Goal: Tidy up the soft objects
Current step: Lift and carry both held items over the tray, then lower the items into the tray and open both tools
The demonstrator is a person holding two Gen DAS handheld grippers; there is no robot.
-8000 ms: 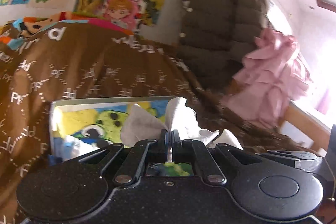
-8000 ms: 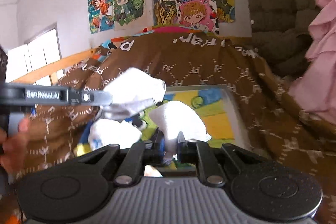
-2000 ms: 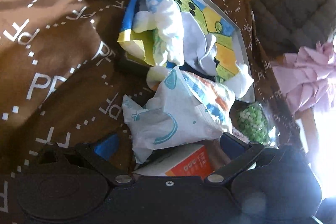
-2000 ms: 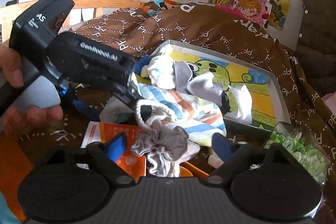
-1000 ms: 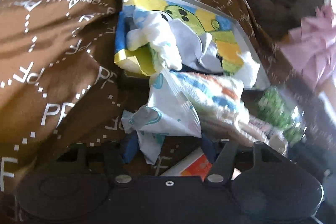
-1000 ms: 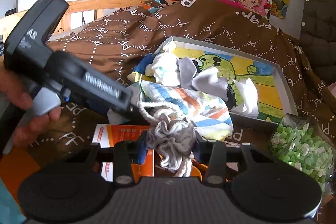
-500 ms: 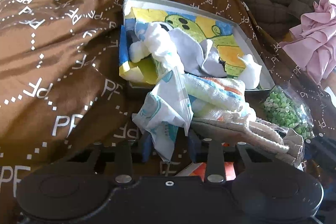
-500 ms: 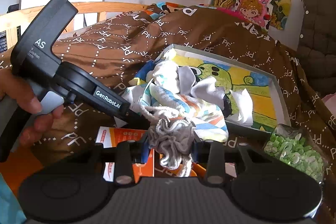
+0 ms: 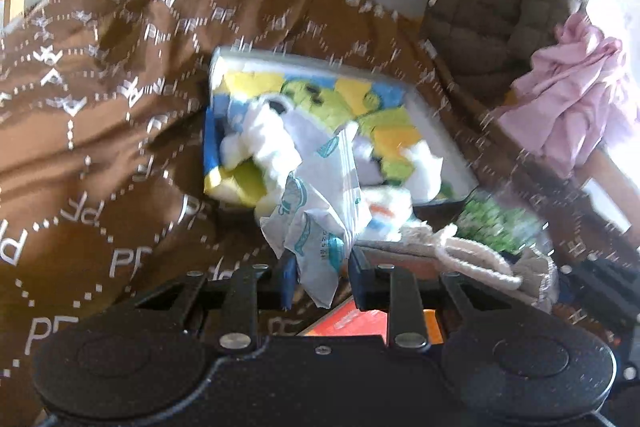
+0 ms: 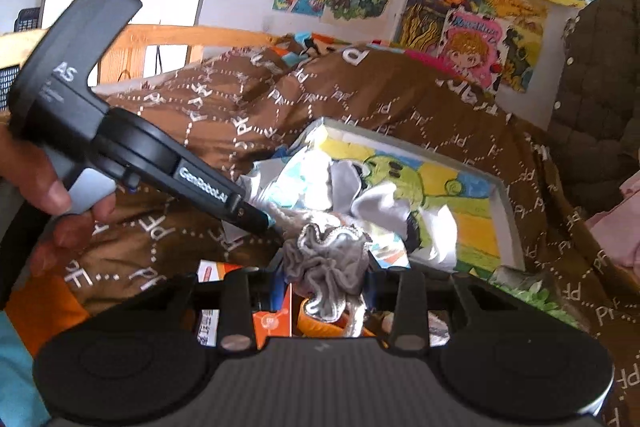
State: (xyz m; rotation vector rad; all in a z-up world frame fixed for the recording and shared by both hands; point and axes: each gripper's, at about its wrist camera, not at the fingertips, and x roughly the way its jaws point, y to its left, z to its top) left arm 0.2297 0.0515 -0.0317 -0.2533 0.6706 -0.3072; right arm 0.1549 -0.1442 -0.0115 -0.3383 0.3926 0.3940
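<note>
Brown quilt (image 9: 100, 131) with a white dotted lattice and "PF" letters covers the bed, creased and rumpled. On it lies a shallow rectangular box lid (image 10: 505, 215), grey rim, cartoon print in yellow, green and blue inside; white and pale-grey soft cloths are heaped at its near-left end. A crinkled clear bag of green pieces (image 9: 500, 223) sits just right of the lid's near corner.

Soft bundle: a limp white plastic pouch (image 9: 320, 211) with teal prints, a striped cloth and a grey knit piece (image 10: 326, 263), ruffled edge, corded. Long axis runs left to right, across both views, in front of the lid's near edge.

Left gripper (image 9: 322, 277): fingers just closed in, pinching the pouch's lower tip. Right gripper (image 10: 326, 287): fingers pinch the grey knit bunch.
</note>
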